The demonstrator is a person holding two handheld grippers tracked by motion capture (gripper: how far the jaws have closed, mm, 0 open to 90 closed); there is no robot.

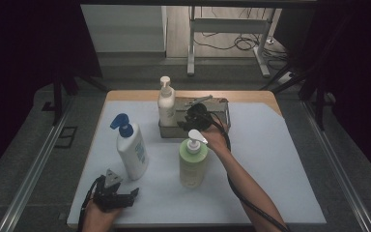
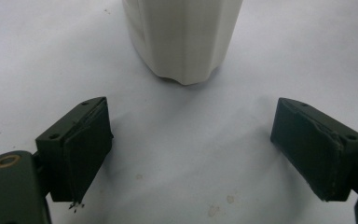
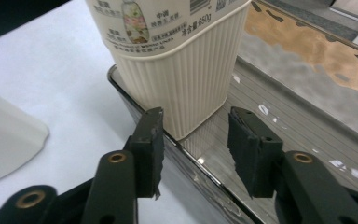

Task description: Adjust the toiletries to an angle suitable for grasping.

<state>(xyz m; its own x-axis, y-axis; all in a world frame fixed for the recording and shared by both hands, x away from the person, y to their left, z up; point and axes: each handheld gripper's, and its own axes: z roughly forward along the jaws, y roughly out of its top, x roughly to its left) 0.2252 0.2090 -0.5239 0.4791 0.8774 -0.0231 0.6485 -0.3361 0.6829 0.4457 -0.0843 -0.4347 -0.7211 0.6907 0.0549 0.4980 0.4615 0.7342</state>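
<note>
A cream ribbed pump bottle (image 1: pixel 166 104) (image 3: pixel 182 70) stands in the left end of a metal tray (image 1: pixel 221 107) (image 3: pixel 289 98) at the back middle. My right gripper (image 1: pixel 187 121) (image 3: pixel 196 140) hovers over the tray's rim, open, its jaws just short of the bottle's base and holding nothing. A white bottle with a blue pump (image 1: pixel 131 150) (image 2: pixel 182 37) stands at the front left. My left gripper (image 1: pixel 118 191) (image 2: pixel 191 149) rests low on the mat in front of it, jaws spread wide and empty.
A pale green bottle with a white pump (image 1: pixel 192 162) stands just in front of my right hand. A white mat (image 1: pixel 270 164) covers the table. The base of another white bottle (image 3: pixel 4 135) shows at the left of the right gripper view.
</note>
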